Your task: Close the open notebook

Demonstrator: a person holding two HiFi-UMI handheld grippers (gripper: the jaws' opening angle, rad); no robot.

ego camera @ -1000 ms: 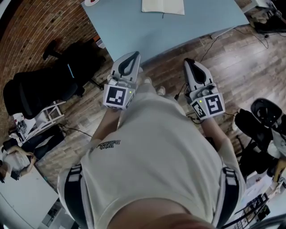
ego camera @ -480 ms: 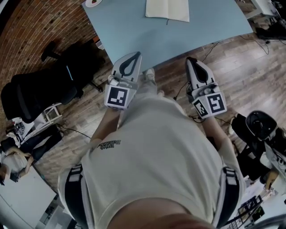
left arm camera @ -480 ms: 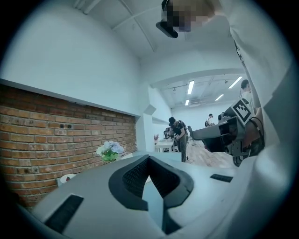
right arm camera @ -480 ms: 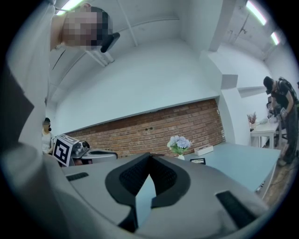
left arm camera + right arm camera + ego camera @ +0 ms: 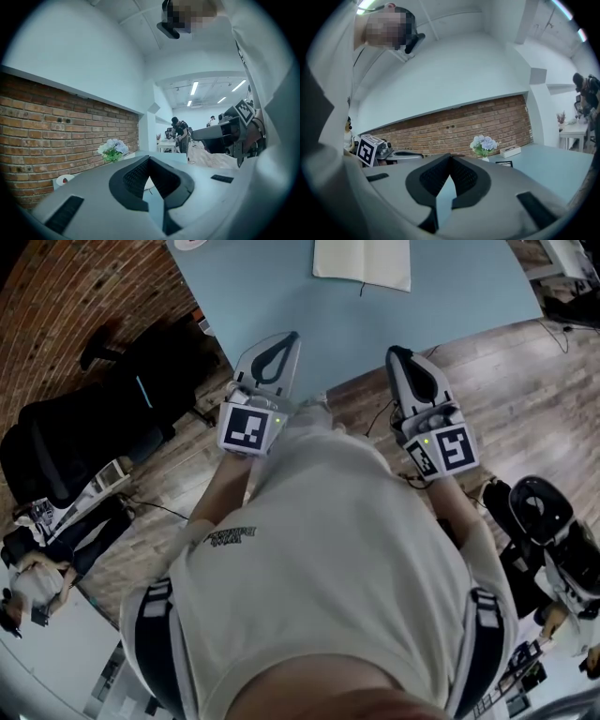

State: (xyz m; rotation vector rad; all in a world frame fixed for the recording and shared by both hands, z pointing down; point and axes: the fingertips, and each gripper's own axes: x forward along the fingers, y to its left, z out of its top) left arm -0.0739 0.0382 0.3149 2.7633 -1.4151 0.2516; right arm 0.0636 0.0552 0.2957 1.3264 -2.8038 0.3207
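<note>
Wood-plank floor (image 5: 525, 381) and a brick wall (image 5: 66, 296) border the pale blue worktop (image 5: 281, 306) at the top of the head view. The open notebook (image 5: 362, 261) lies flat on the worktop's far part, pages up, well apart from both tools. The left tool (image 5: 293, 336) and right tool (image 5: 393, 352) sit near the worktop's near edge, each with its jaws pressed together and nothing between them. Flowers (image 5: 112, 149) stand by the wall.
</note>
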